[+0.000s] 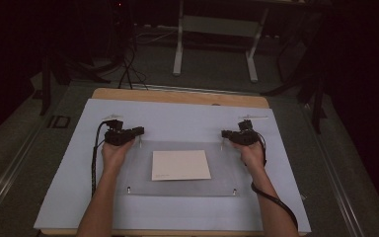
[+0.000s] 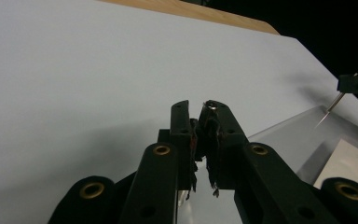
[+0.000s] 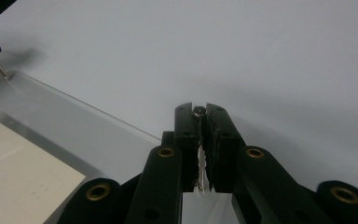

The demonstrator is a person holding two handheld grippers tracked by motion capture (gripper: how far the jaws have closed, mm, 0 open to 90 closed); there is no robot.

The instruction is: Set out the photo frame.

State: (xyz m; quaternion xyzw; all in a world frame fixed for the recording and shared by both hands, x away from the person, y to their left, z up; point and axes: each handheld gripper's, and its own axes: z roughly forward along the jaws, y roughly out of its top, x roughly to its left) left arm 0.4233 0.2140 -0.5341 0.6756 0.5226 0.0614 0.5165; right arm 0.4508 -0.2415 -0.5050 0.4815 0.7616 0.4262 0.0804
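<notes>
In the left gripper view, a small metal piece [image 2: 210,106] sits clamped at the tips of the left gripper [image 2: 200,109], too small to tell what it is. The right gripper [image 3: 199,111] pinches a similar round-headed piece [image 3: 198,110], most of it hidden between the jaws. The clear sheet [image 1: 177,170] runs under both grippers, so its 2 far corners are covered. The print on the paper [image 1: 180,165] is too faint to read. The counter's [image 1: 177,96] near edge is cut off by the bottom of the high view.
</notes>
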